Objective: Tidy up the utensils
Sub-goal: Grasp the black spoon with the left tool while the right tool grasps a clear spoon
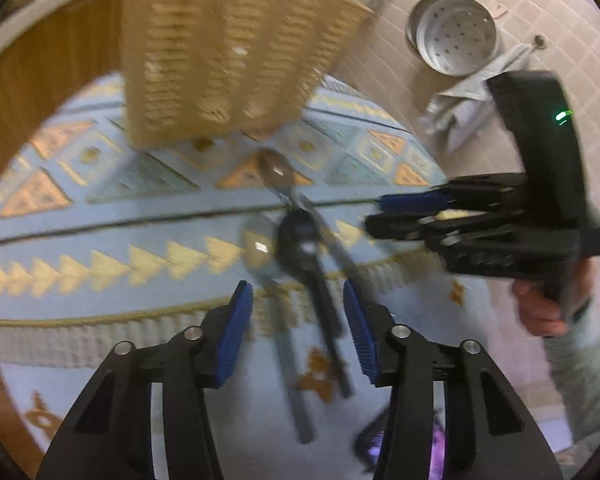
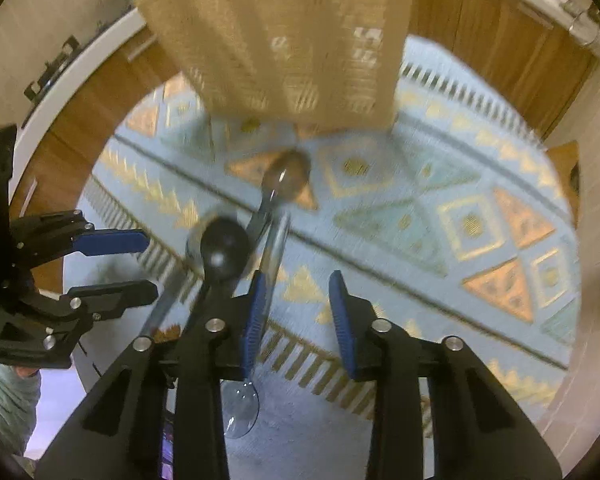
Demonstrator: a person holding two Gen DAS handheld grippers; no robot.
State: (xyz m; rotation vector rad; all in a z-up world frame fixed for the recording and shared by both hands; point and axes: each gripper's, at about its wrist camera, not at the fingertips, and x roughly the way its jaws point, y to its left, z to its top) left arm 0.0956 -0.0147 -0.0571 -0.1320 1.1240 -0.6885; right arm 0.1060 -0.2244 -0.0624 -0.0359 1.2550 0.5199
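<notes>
The left gripper hangs with its jaws apart over a cluster of spoons, the black spoon and a clear spoon lying between its blue pads untouched. The right gripper is also parted and empty, just beside another clear spoon. A metal spoon lies farther out on the patterned blue tablecloth. Beyond it stands the tan slotted basket. Both views are blurred.
</notes>
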